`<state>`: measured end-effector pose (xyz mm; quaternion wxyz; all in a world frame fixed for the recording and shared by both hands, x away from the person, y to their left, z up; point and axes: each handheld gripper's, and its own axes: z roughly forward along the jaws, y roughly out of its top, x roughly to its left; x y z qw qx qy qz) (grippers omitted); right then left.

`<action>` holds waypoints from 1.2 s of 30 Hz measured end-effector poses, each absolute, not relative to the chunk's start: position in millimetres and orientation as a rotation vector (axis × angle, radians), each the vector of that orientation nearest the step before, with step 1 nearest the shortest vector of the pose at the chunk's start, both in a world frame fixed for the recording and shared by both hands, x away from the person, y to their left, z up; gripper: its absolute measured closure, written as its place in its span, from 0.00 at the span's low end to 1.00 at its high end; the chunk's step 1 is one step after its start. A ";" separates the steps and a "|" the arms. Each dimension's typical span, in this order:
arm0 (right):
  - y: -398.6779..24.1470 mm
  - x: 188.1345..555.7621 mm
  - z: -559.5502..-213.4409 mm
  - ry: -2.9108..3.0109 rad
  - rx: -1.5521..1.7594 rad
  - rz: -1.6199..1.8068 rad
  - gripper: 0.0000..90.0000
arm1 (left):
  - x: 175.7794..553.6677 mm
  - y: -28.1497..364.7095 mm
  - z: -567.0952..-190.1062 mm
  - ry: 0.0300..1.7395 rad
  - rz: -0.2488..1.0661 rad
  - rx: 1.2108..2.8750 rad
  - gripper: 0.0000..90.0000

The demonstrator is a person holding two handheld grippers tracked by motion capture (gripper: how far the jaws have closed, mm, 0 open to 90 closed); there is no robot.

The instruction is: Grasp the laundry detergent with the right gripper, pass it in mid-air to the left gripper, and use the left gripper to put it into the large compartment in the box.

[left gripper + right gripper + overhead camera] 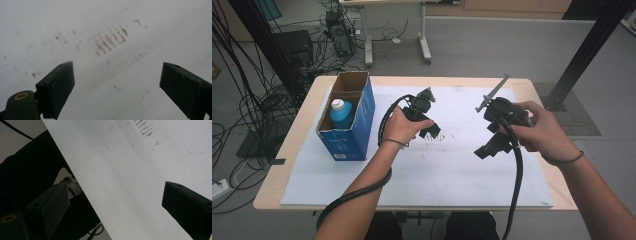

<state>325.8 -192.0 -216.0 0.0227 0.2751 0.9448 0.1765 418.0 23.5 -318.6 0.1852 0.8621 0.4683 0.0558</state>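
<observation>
In the high view my left gripper (431,131) is held above the middle of the white mat (412,185), jaws pointing down at it. My right gripper (492,146) hovers to its right, tilted toward the table's front. Both stand open with nothing between their jaws. The left gripper view looks down on the stained mat (112,40) between its spread jaws. The right gripper view shows the mat's front edge (82,182) running diagonally, with dark cloth below it. A blue bottle with a white cap (341,113) stands inside an open blue cardboard box (354,135) at the table's left.
The wooden table (302,115) carries the mat, with bare wood at its left and right margins. Black cables trail from each gripper over the front edge. Behind the table lie a grey floor, black posts, cable bundles and a second table's legs (424,45).
</observation>
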 end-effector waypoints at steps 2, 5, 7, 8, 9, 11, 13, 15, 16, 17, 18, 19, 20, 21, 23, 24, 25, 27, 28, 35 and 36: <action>-191.1 325.9 -211.2 2.917 0.845 0.546 0.08 | 417.8 21.9 -320.2 1.318 0.153 2.426 0.14; -190.6 325.9 -205.3 2.915 0.836 0.554 0.08 | 417.5 19.2 -322.9 1.314 0.156 2.429 0.14; -190.6 325.7 -201.1 2.908 0.837 0.555 0.08 | 417.5 18.1 -323.6 1.318 0.154 2.434 0.14; -190.8 325.7 -199.4 2.908 0.835 0.559 0.08 | 417.8 17.9 -324.1 1.315 0.155 2.432 0.14; -191.2 325.7 -197.3 2.906 0.836 0.558 0.08 | 417.8 17.5 -324.5 1.315 0.155 2.429 0.14; -191.7 325.4 -194.4 2.903 0.844 0.559 0.08 | 418.2 16.8 -324.6 1.313 0.155 2.429 0.14; -192.2 324.8 -191.6 2.899 0.842 0.562 0.08 | 418.3 16.2 -324.9 1.312 0.158 2.425 0.14; -192.6 324.3 -189.3 2.900 0.842 0.573 0.08 | 418.2 15.6 -325.0 1.312 0.157 2.420 0.14; -192.7 324.0 -188.2 2.900 0.840 0.574 0.08 | 418.0 15.1 -325.4 1.309 0.159 2.418 0.14; -192.8 323.9 -187.1 2.898 0.838 0.576 0.08 | 418.0 15.0 -325.5 1.309 0.160 2.419 0.14; -192.7 323.8 -186.4 2.896 0.841 0.578 0.08 | 417.9 14.5 -326.1 1.309 0.166 2.417 0.14; -192.4 323.5 -185.5 2.897 0.842 0.576 0.08 | 417.9 14.0 -326.6 1.313 0.164 2.416 0.14; -192.3 323.3 -184.9 2.895 0.842 0.577 0.08 | 417.9 13.9 -326.9 1.312 0.164 2.416 0.14; -192.3 323.4 -184.5 2.895 0.841 0.579 0.08 | 417.7 13.7 -327.6 1.306 0.167 2.419 0.14; -192.0 323.0 -183.6 2.893 0.840 0.581 0.08 | 417.4 13.5 -328.0 1.302 0.166 2.422 0.14; -192.0 322.9 -183.3 2.892 0.841 0.584 0.08 | 416.9 13.5 -328.3 1.305 0.167 2.419 0.14; -192.0 322.6 -183.0 2.893 0.839 0.586 0.08 | 416.6 13.5 -328.2 1.306 0.173 2.418 0.14; -191.9 322.1 -182.9 2.890 0.845 0.589 0.08 | 416.1 14.5 -327.8 1.307 0.169 2.418 0.14; -191.8 321.7 -183.0 2.888 0.848 0.586 0.08 | 415.2 15.0 -327.1 1.310 0.170 2.418 0.14; -189.1 319.1 -181.5 2.889 0.848 0.571 0.08 | 410.5 20.8 -325.5 1.315 0.159 2.407 0.14; -188.5 319.1 -181.0 2.887 0.843 0.567 0.08 | 410.4 22.1 -326.6 1.320 0.161 2.406 0.14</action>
